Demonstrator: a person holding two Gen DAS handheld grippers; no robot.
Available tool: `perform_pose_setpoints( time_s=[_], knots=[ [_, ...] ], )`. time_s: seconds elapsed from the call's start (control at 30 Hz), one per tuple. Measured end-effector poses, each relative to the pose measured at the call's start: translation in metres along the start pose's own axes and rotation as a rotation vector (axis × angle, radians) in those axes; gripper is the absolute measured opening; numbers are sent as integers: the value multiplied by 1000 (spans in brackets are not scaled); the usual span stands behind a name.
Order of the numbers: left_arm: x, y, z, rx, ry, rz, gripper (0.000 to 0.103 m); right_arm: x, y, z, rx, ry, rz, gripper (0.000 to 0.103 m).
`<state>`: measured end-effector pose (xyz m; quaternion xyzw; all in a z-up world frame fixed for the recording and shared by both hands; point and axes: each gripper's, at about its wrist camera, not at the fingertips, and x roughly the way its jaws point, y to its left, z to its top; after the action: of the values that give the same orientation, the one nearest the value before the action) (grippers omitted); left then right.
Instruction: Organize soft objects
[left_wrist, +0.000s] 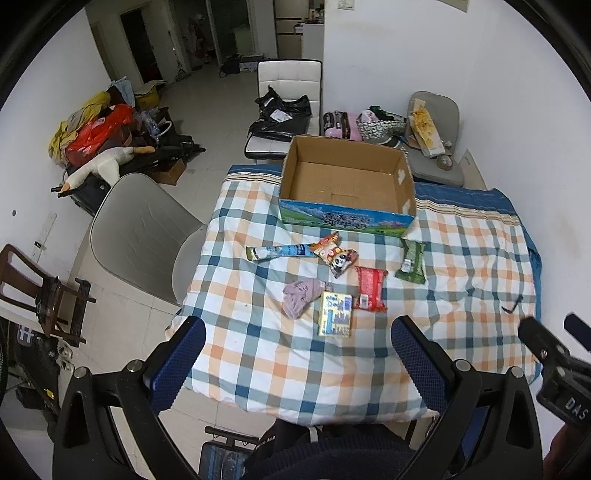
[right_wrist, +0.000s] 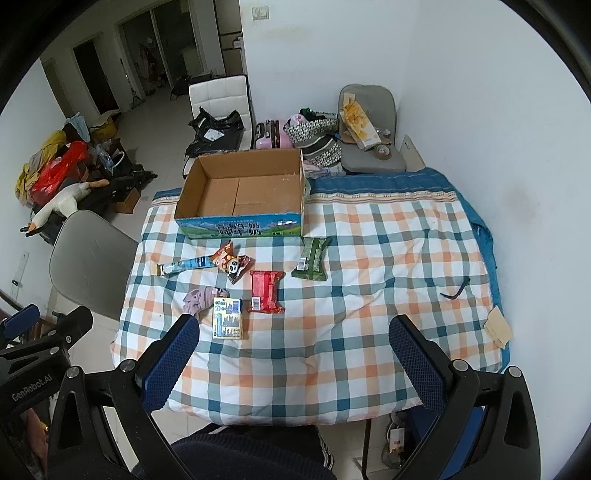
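Observation:
An open empty cardboard box (left_wrist: 347, 181) (right_wrist: 243, 192) stands at the far side of the checked table cloth (left_wrist: 258, 350) (right_wrist: 369, 295). In front of it lie a long blue sachet (left_wrist: 277, 252) (right_wrist: 184, 265), a panda snack packet (left_wrist: 334, 254) (right_wrist: 233, 263), a green packet (left_wrist: 412, 261) (right_wrist: 312, 258), a red packet (left_wrist: 370, 289) (right_wrist: 265, 291), a purple cloth (left_wrist: 301, 296) (right_wrist: 197, 300) and a yellow pack (left_wrist: 335, 314) (right_wrist: 227, 318). My left gripper (left_wrist: 297, 332) is open and empty above the near edge. My right gripper (right_wrist: 295, 332) is also open and empty.
A grey chair (left_wrist: 144, 236) (right_wrist: 88, 258) stands at the table's left. A small dark object (right_wrist: 455, 290) and a beige pad (right_wrist: 498, 326) lie at the table's right. Clutter, a goose plush (left_wrist: 103, 166) and more chairs fill the floor behind.

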<state>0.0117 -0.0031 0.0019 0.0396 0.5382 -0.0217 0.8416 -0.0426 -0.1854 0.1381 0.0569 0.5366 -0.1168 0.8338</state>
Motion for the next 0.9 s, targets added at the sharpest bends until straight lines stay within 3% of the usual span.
perform_pose_setpoints(
  time_s=[0.17,0.33,0.7,0.9],
  knots=[
    [55,17,14,-53,56,-7,103,31,2,6,7,40,10,103],
    [130,22,21,-58,148,14,103,96,8,11,3,121,26,103],
    [288,6,-3,-16,359,59,103,334,43,16,-31,360,59,101],
    [328,4,-12,-37,416,73,103,440,56,5,24,489,94,94]
  ],
)
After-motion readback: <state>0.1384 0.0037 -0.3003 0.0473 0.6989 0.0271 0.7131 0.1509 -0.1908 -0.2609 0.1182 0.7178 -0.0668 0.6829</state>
